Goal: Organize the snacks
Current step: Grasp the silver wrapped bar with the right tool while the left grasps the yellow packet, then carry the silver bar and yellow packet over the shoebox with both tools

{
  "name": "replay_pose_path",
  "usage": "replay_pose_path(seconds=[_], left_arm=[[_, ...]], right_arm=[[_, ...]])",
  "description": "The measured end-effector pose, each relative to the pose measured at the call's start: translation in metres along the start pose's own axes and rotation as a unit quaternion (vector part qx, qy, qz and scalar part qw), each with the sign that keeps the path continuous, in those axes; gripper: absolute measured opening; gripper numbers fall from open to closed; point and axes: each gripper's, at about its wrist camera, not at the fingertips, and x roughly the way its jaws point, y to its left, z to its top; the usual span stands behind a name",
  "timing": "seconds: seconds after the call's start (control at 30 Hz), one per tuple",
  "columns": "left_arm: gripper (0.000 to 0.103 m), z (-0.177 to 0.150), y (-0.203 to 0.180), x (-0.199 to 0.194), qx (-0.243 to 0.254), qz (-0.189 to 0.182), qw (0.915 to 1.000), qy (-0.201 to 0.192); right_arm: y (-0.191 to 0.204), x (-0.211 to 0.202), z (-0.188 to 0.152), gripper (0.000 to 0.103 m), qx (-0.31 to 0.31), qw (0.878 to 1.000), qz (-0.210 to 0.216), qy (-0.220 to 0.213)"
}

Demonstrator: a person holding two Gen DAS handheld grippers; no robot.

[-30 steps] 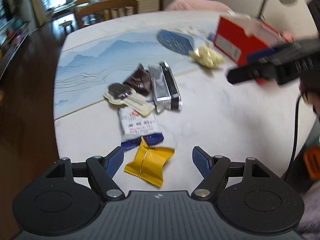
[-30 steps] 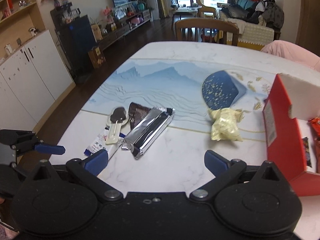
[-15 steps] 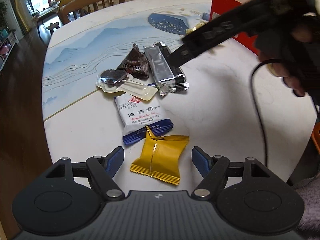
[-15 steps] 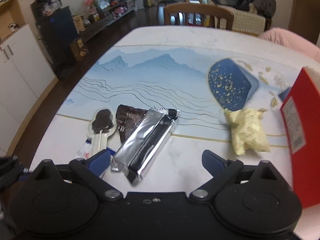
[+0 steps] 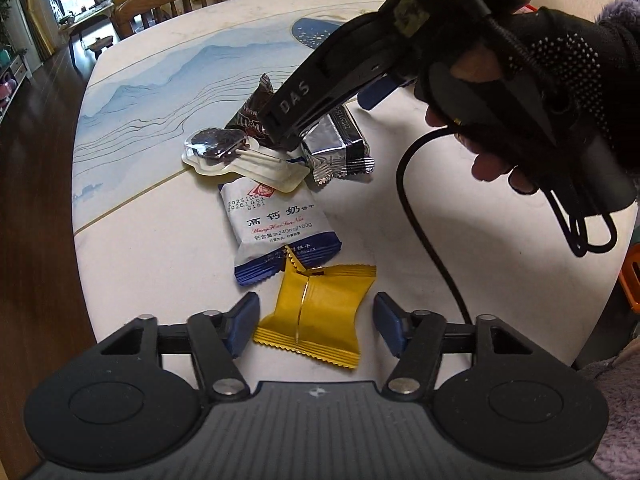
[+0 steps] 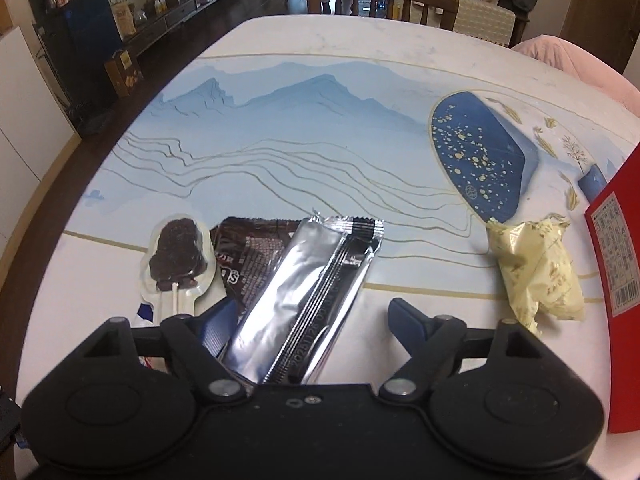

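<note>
Our right gripper (image 6: 310, 320) is spread wide, straddling the near end of the silver wrapped bar (image 6: 308, 292) on the table (image 6: 280, 80). The bar's long axis runs from the gripper toward one o'clock. Our left gripper (image 5: 316, 322), also spread and holding nothing, brackets the yellow packet (image 5: 316, 312) at twelve o'clock. We judge the right one nearer a grasp.

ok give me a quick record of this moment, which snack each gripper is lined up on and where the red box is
left gripper: open, yellow foil packet on the table between its fingers
right gripper: open, over silver foil bar wrapper
beside the bar: dark brown candy bag, chocolate lollipop in clear blister
red cardboard box: far right edge
pale yellow crumpled packet: left of the box
</note>
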Motion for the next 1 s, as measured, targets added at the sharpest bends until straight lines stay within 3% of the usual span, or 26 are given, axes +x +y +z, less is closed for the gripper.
replay_pose_path(seconds=[0.13, 0.2, 0.3, 0.5, 1.0], left_arm=[[0.057, 0.001, -0.002, 0.000, 0.001, 0.003, 1.0000, -0.001], [0.051, 0.001, -0.003, 0.000, 0.001, 0.006, 1.0000, -0.002], [0.043, 0.003, -0.004, 0.000, -0.005, 0.012, 0.9999, 0.000], [0.042, 0.003, -0.007, 0.001, -0.023, 0.025, 0.9994, 0.004], [0.040, -0.004, 0.003, -0.010, -0.135, 0.019, 0.9906, 0.011]], right_arm=[[0.002, 0.001, 0.000, 0.077, -0.008, 1.000, -0.006, 0.002], [0.005, 0.001, 0.000, 0.074, -0.019, 1.000, -0.013, 0.003], [0.004, -0.001, -0.001, 0.064, -0.021, 1.000, -0.010, -0.001], [-0.005, -0.008, -0.006, 0.047, -0.020, 1.000, -0.009, -0.006], [-0.052, -0.047, -0.042, 0.042, 0.032, 0.999, 0.019, -0.007]])
